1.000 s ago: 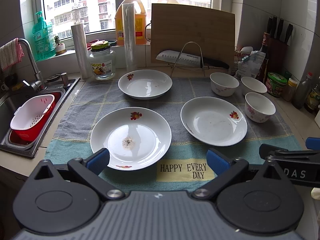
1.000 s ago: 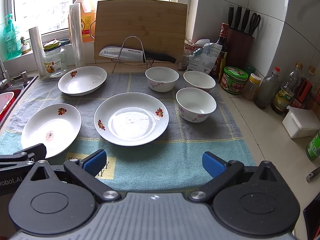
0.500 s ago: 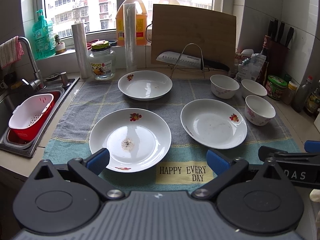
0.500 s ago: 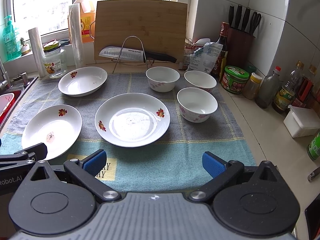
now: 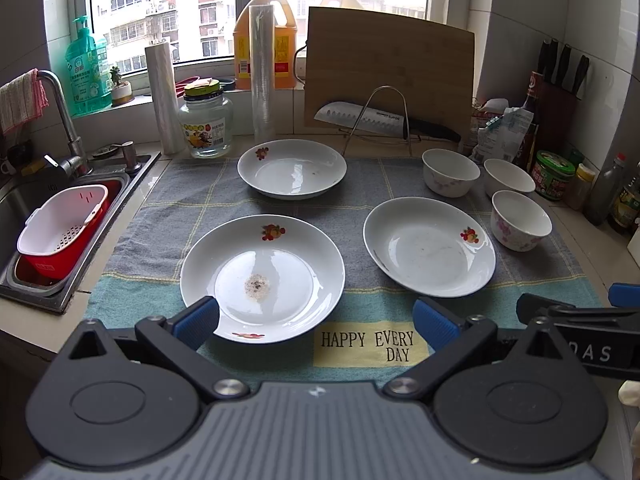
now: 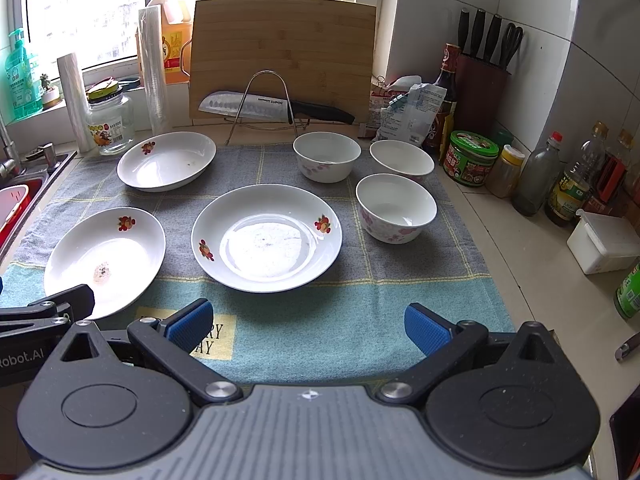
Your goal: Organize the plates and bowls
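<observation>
Plates [image 5: 262, 276] and bowls [image 6: 396, 208] lie untouched; both claws, left [image 5: 314, 318] and right [image 6: 308, 326], hover wide (barely nearer), stacking unstarted.

A pale desk [image 6: 532, 264] carries a grey and teal cloth [image 5: 352, 208] printed "HAPPY EVERY DAY". On the cloth sit 3 white plates [image 5: 262, 276], well apart, and 3 white bowls [image 6: 396, 208] clustered near its right edge. Straight on the desk stand a glass jar [image 5: 206, 120], a wire rack [image 5: 380, 116] holding a knife [image 5: 372, 120], a green-lidded tub [image 6: 472, 158] and a white box [image 6: 604, 242].
</observation>
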